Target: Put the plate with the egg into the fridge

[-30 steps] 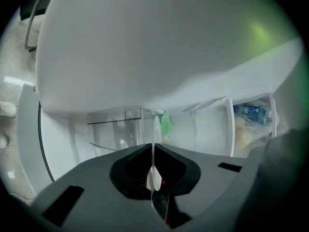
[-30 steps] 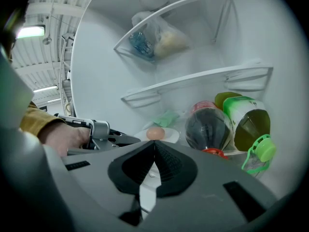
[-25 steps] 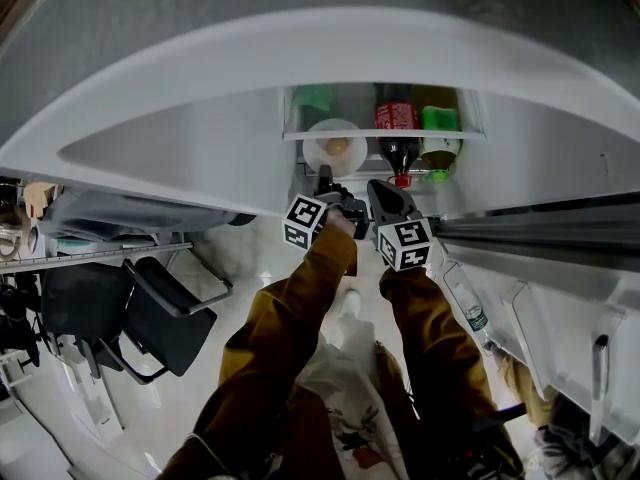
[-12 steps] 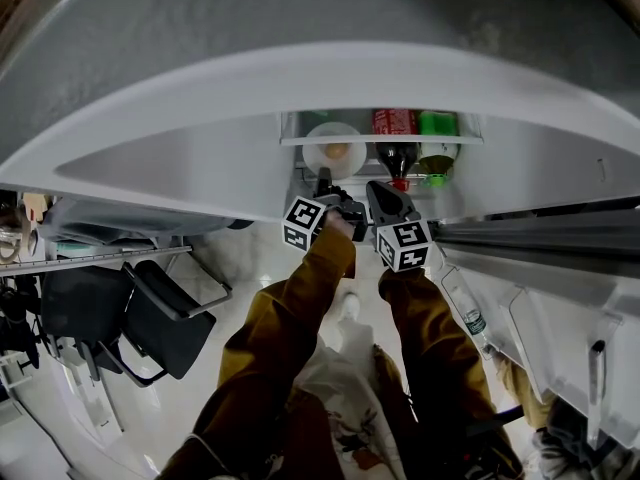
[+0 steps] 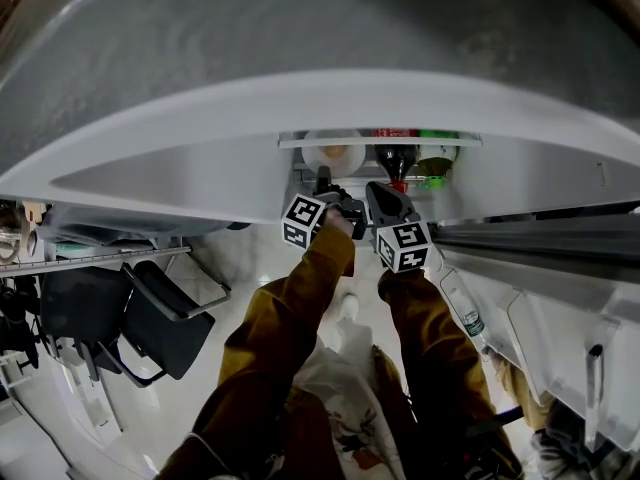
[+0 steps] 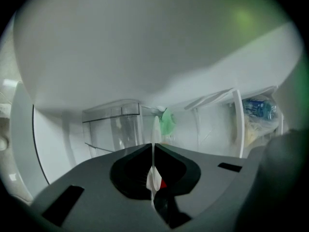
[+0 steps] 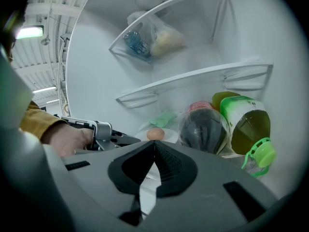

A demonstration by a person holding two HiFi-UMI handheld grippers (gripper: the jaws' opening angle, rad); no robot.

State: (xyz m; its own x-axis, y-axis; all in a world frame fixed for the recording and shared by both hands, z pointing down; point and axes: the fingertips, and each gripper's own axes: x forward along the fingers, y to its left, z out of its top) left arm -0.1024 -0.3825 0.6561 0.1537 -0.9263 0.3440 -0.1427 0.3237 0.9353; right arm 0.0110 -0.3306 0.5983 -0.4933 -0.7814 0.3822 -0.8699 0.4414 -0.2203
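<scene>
The plate [image 6: 153, 178] is clamped by its rim in the left gripper [image 6: 153, 148], egg [image 7: 155, 134] just ahead of the jaws, inside the fridge [image 7: 96, 57]; the right gripper [image 7: 154, 144] is closed, empty. Were the plate tilted or knocked against the bottle [image 7: 205, 129] alongside, the egg could be rolled off

Left claw [image 6: 153, 146] clamped, right claw [image 7: 154, 144] closed empty, arms [image 5: 300, 308] outstretched.
</scene>
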